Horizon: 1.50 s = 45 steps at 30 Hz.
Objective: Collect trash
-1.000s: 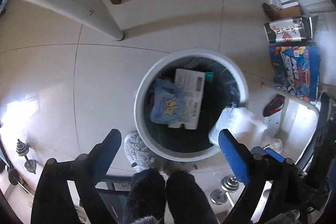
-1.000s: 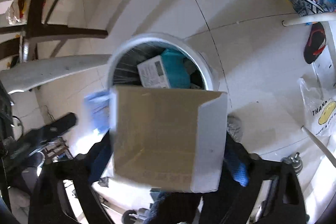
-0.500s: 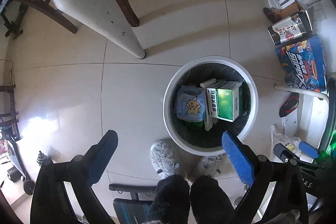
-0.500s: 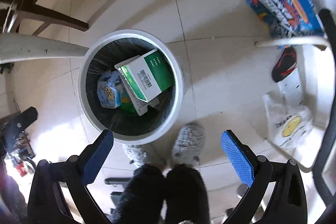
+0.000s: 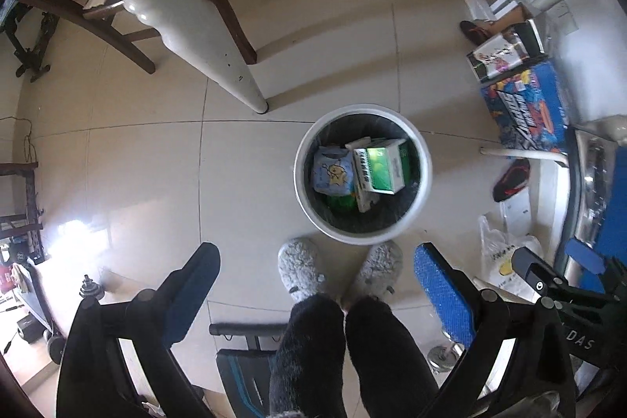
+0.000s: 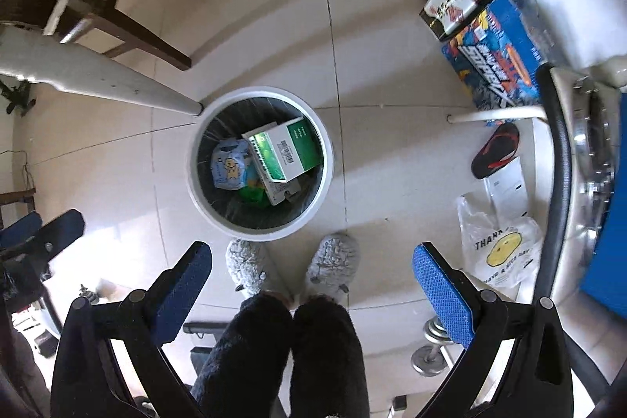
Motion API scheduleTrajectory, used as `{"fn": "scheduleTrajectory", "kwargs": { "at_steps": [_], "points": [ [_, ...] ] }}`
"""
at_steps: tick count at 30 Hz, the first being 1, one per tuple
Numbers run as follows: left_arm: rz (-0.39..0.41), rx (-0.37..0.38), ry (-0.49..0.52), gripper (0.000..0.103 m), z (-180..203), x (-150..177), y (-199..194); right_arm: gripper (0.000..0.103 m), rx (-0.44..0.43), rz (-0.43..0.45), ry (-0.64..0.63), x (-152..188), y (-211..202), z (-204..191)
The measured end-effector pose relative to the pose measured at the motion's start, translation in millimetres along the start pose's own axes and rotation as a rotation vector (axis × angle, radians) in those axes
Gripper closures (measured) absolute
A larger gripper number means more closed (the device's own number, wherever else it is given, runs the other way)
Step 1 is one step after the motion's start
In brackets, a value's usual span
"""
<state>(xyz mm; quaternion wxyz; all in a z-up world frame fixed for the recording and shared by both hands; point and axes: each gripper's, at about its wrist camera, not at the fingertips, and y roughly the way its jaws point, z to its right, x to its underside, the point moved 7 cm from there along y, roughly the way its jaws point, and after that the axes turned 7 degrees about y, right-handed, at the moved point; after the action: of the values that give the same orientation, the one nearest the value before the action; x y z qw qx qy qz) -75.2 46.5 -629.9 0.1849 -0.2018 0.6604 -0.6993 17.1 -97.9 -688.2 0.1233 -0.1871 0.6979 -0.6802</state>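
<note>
Both grippers up high, looking down at floor. Left gripper (image 5: 313, 285) jaws wide apart, empty; right gripper (image 6: 309, 277) same.

Round white bin (image 5: 425, 179), dark liner, sits on glossy beige tiles just beyond the person's fuzzy grey slippers (image 5: 299, 269). Inside: green-white carton (image 6: 288, 153) on top, tilted; soft blue packet w/ yellow cartoon (image 6: 229, 169) at its left, touching.

Right view only: crinkly white plastic bag w/ smiley (image 6: 499, 253) on floor, near right, well apart from bin. Left view shows it partly, behind right gripper's arm.
</note>
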Motion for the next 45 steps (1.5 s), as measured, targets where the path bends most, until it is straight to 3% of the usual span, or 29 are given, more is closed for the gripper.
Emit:
{"fn": "scheduleTrajectory", "kwargs": {
  "at_steps": [9,19,27,31,37,45],
  "points": [
    [0.021,0.031,0.012,0.002,7,24,-89,0.0,-0.022,0.05,-0.014,23,-114,-3],
    [0.108,0.038,0.071,0.002,7,38,-201,0.0,-0.062,0.098,0.008,51,-243,-11],
    [0.234,0.019,0.081,0.002,-1,13,-282,0.0,-0.133,0.15,0.039,52,-333,-24],
    [0.317,-0.014,0.079,0.002,-2,-28,-315,0.0,-0.183,0.207,0.081,24,-371,-30],
    [0.383,-0.062,0.032,0.002,-2,-122,-342,0.0,-0.214,0.279,0.13,-58,-411,-23],
    [0.358,-0.072,-0.066,0.002,23,-287,-343,0.0,-0.23,0.29,0.217,-239,-407,34]
  ]
}}
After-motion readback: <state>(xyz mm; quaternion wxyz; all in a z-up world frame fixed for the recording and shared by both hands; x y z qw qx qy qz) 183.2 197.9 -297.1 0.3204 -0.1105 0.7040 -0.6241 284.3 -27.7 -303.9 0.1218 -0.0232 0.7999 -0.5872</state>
